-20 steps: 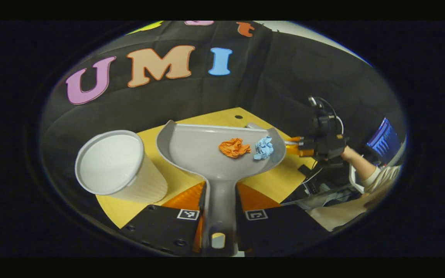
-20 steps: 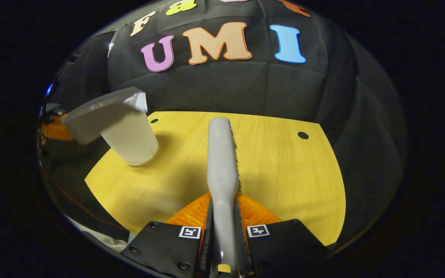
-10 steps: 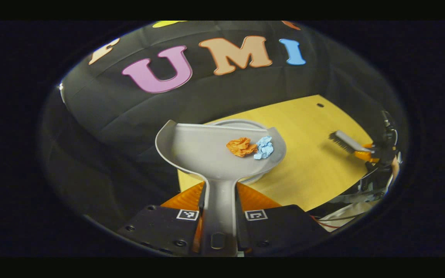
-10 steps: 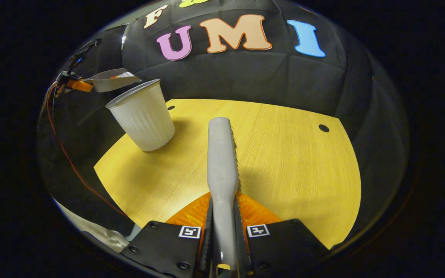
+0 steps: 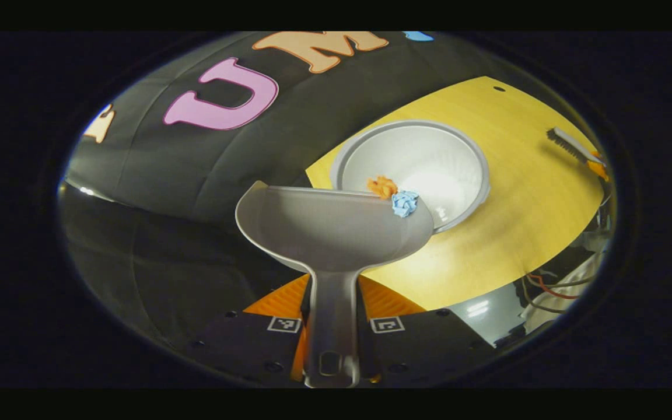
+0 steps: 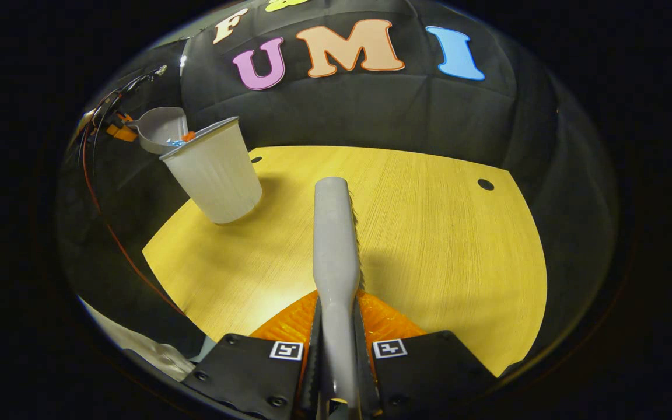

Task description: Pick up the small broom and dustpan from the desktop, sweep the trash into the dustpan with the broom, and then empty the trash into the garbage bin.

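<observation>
Dustpan [image 5: 324,233] hangs tipped over the garbage bin [image 5: 429,163], its handle pinched between both fingers of the left gripper [image 5: 331,326]. At its front lip sit two crumpled scraps, an orange wad [image 5: 381,186] and a blue wad [image 5: 405,202], right at the edge above the bin's open mouth. The bin stands upright on the yellow desktop [image 5: 522,198], near the table's back-left corner in the right gripper view [image 6: 210,172], with the dustpan [image 6: 161,128] tilted against its far rim. Further right, the small broom [image 6: 335,245] points straight out over the desktop, its handle clamped between the fingers of the right gripper [image 6: 336,356], bristles along its right side.
</observation>
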Action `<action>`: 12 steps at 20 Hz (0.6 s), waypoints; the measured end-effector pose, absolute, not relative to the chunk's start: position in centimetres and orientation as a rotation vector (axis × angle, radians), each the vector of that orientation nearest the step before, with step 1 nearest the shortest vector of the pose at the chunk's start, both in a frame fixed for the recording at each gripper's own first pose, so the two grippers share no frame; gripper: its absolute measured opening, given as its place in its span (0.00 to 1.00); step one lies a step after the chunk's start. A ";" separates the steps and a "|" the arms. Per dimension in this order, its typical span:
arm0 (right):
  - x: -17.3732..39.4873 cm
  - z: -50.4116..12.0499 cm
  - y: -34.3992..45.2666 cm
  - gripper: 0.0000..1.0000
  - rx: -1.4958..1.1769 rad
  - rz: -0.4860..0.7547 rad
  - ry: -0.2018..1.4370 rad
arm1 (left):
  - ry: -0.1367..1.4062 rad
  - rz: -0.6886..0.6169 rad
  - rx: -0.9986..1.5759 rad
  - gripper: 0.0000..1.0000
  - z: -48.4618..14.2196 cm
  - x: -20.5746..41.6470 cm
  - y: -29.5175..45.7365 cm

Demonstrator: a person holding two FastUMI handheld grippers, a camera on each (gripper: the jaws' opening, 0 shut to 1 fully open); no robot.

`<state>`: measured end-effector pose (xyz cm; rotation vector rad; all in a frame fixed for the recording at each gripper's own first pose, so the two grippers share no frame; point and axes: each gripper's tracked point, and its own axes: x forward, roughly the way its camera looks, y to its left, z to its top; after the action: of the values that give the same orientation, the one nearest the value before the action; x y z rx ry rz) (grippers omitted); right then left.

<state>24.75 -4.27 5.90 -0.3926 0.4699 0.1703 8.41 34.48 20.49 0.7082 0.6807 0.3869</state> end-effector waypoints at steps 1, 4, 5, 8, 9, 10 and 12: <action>24.7 6.0 -4.6 0.29 -0.389 0.171 0.468 | 0.684 0.388 0.710 0.29 20.3 8.5 34.4; 24.8 6.0 -4.5 0.29 -0.387 0.158 0.470 | 0.700 0.368 0.703 0.29 19.9 8.5 34.3; 24.9 6.1 -4.4 0.27 -0.386 0.156 0.470 | 0.694 0.366 0.701 0.29 20.0 8.6 34.4; 24.9 6.2 -4.4 0.29 -0.394 0.155 0.473 | 0.684 0.362 0.680 0.29 20.1 8.2 34.5; 24.8 6.3 -4.4 0.29 -0.395 0.159 0.475 | 0.677 0.355 0.671 0.29 20.2 8.1 34.6; 24.9 6.3 -4.4 0.27 -0.396 0.166 0.477 | 0.662 0.346 0.655 0.29 20.3 8.0 34.4; 24.9 6.4 -4.2 0.27 -0.406 0.173 0.478 | 0.601 0.318 0.593 0.29 21.0 7.9 33.6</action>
<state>24.93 -4.24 6.39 -0.4057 0.4785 0.1727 7.86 33.59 20.99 0.5931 0.6012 0.3180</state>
